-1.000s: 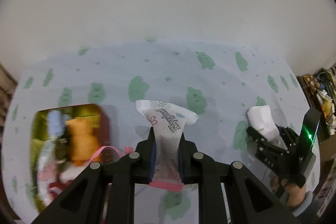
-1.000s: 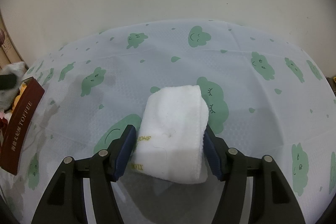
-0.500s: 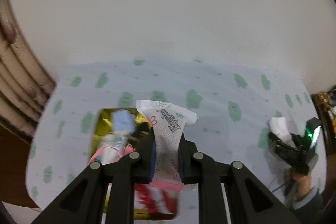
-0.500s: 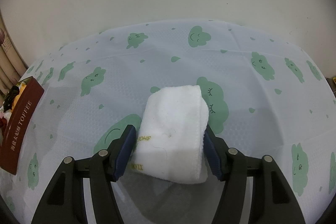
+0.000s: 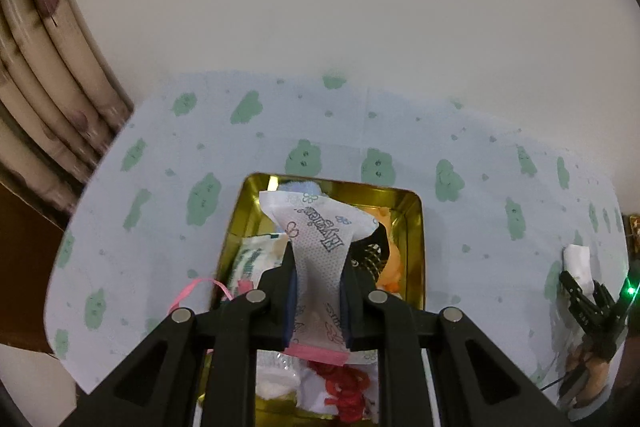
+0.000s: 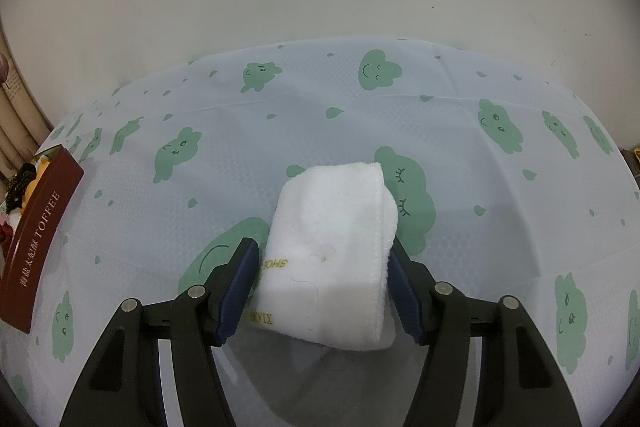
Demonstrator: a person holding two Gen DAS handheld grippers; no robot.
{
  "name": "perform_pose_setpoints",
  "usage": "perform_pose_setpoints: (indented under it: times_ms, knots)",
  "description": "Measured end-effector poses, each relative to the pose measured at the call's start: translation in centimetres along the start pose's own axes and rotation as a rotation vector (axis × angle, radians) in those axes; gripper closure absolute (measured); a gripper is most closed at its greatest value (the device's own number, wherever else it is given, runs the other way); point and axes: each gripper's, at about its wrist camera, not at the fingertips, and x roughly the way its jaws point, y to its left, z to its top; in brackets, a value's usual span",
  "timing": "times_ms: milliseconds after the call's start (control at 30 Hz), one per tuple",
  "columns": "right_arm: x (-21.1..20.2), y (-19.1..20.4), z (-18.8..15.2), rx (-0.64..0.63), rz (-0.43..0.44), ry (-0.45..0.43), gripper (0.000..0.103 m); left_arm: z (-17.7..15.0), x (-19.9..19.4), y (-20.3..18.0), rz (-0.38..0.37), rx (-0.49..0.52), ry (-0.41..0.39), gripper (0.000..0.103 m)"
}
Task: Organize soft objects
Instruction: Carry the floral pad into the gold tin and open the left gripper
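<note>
Table (image 6: 248, 131) under a pale blue cloth with green smiling clouds, plain off-white wall behind, beige curtain (image 5: 48, 87) at left. Gold rectangular tin tray (image 5: 412, 223) with maroon side reading "TOFFEE" sits on it, holding packets, an orange soft toy (image 5: 390, 263) and a red knitted piece (image 5: 346, 387).

Left hand-held gripper (image 5: 318, 303) is over the tray, clamped narrow on a white printed soft packet (image 5: 320, 239). Right hand-held gripper (image 6: 320, 291) is half-wide, pads against a folded white towel (image 6: 332, 247) with partly legible yellow lettering, resting on the cloth.
</note>
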Motion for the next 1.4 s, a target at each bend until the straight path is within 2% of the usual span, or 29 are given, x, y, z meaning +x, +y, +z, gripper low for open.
perform_pose_setpoints:
  times_ms: [167,300,333,433,500,600,967,1133,1300,1400]
  knots:
    - [0.0,0.0,0.0,0.000,0.000,0.000,0.042,0.4,2.6,0.0,0.019,0.003,0.033,0.086]
    - [0.0,0.0,0.1,0.000,0.000,0.001,0.042,0.7,3.9,0.3,0.007,-0.008,0.048,0.083]
    - [0.0,0.0,0.1,0.000,-0.001,0.001,0.042,0.8,4.0,0.3,0.007,-0.004,0.048,0.080]
    - [-0.1,-0.1,0.1,-0.003,-0.001,0.002,0.041,1.0,4.3,0.4,0.042,-0.003,0.038,0.062]
    - [0.0,-0.1,0.1,-0.002,-0.001,0.002,0.041,1.1,4.6,0.6,0.031,-0.005,0.050,0.061]
    - [0.0,-0.1,0.0,-0.002,-0.002,0.002,0.040,1.1,4.9,0.9,0.017,-0.017,0.065,0.049]
    - [0.0,0.0,0.0,-0.003,-0.004,0.002,0.040,-0.1,1.8,1.0,0.021,0.007,-0.004,0.048]
    - [0.0,0.1,-0.1,-0.007,-0.008,0.003,0.040,-1.5,0.1,1.4,0.019,0.003,-0.035,0.048]
    - [0.1,0.2,-0.1,-0.016,-0.018,0.006,0.040,-3.3,-1.6,2.3,0.062,0.004,-0.082,0.048]
    - [0.0,0.1,-0.1,-0.017,-0.020,0.006,0.040,-4.2,-2.6,3.3,0.061,-0.018,-0.110,0.048]
